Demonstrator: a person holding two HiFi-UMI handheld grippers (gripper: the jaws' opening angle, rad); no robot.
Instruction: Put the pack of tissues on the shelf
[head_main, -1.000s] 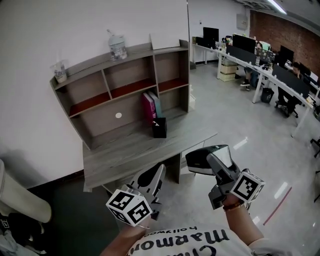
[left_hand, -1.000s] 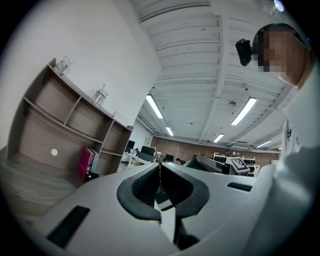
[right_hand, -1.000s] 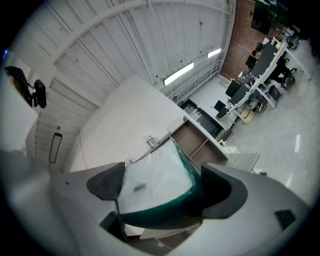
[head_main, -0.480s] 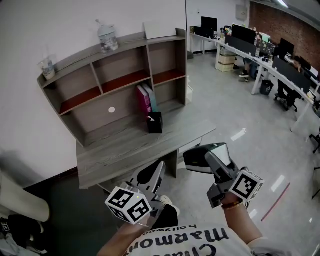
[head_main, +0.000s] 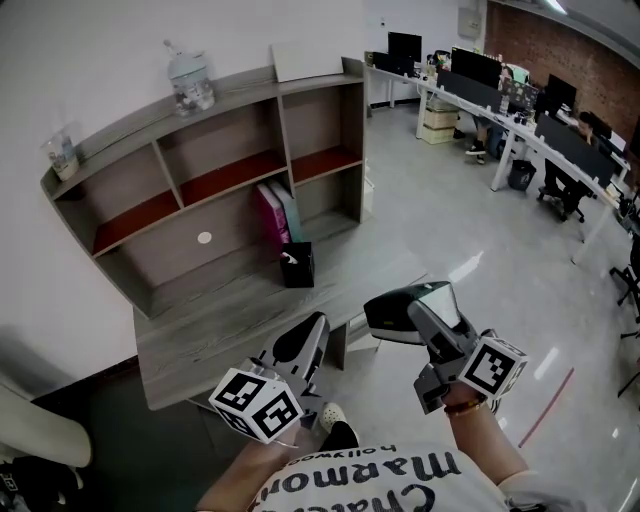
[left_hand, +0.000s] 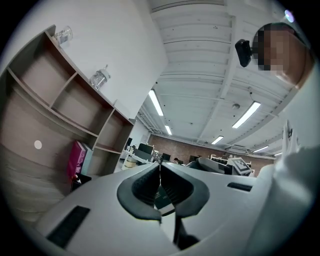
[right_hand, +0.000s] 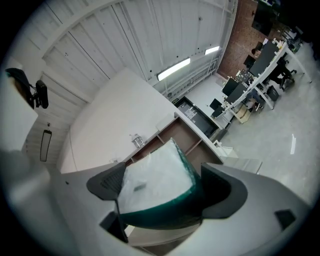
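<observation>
Grey wood table (head_main: 200, 335) against a white wall (head_main: 100, 50). At the back of it, a pink book (head_main: 268, 215) and a pale blue book (head_main: 288, 208) stand upright, side by side and touching. A black open-top box (head_main: 297, 267) sits just in front of them. Higher up along the wall: a clear water bottle (head_main: 189, 80), a clear plastic cup (head_main: 64, 155) well to its left, and a flat white panel (head_main: 305, 60) to its right. Glossy grey floor (head_main: 450, 230), with a red line (head_main: 548, 408) lower right. Far right: rows of white desks (head_main: 530, 150) with dark monitors (head_main: 470, 68), people seated, brick wall (head_main: 580, 45) behind. Ceiling strip lights (left_hand: 248, 114) are on.
</observation>
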